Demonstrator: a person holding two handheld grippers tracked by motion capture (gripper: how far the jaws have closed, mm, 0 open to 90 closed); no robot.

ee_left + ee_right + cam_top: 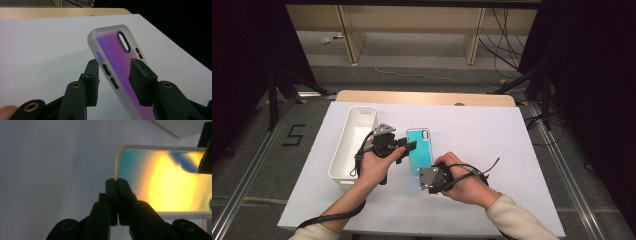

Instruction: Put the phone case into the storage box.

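Observation:
A phone case (419, 145), teal in the high view, sits at the middle of the table, lifted off the white sheet. In the right gripper view it glows yellow and teal (162, 182), and my right gripper (116, 181) is shut on its near rim by a corner. From above, the right gripper (427, 172) is at the case's near end. My left gripper (409, 146) reaches in from the case's left side. In the left gripper view the case looks purple with a frosted rim (112, 52) and slants between the jaws of the left gripper (113, 62). The left pad (91, 80) stands slightly off the rim.
A white rectangular bin (353, 142) stands on the left of the table, right beside the left hand. A white sheet (492, 135) covers the table, with a wooden strip (427, 97) along the far edge. The floor lies beyond.

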